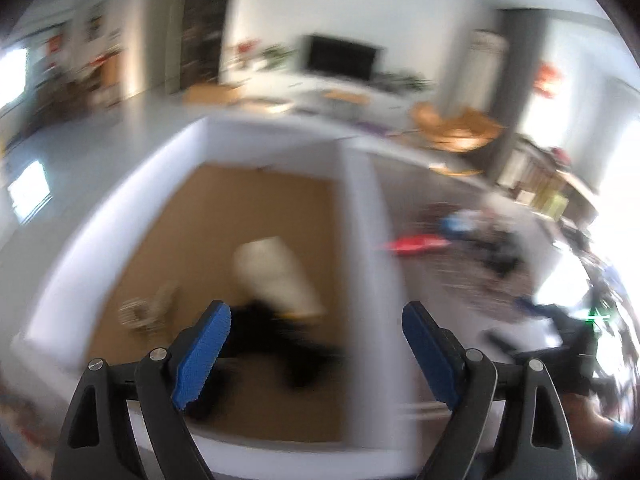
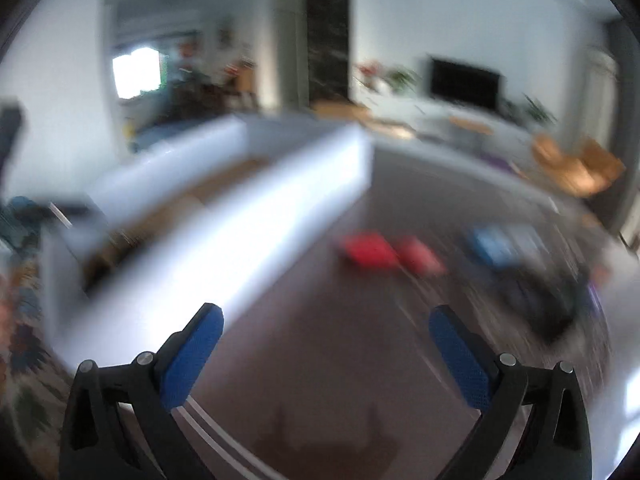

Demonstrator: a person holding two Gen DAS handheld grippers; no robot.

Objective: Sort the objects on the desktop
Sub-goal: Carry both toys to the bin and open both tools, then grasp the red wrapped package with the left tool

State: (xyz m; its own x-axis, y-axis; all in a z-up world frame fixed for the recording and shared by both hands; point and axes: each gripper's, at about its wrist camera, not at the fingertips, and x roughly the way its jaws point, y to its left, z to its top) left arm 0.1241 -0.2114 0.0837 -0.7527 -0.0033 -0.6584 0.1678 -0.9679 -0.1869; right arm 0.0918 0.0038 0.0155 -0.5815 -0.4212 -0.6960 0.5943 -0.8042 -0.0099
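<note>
Both views are motion-blurred. My left gripper is open and empty above a white-walled box with a brown floor. Inside the box lie a white object, a black object and a small pale object. On the dark table right of the box lie a red object, a blue one and black items. My right gripper is open and empty above the dark table, with the box at its left. Red objects, a blue object and a dark object lie ahead.
The other gripper and hand show at the right edge of the left wrist view. Behind the table is a living room with a TV, a white cabinet and wooden chairs.
</note>
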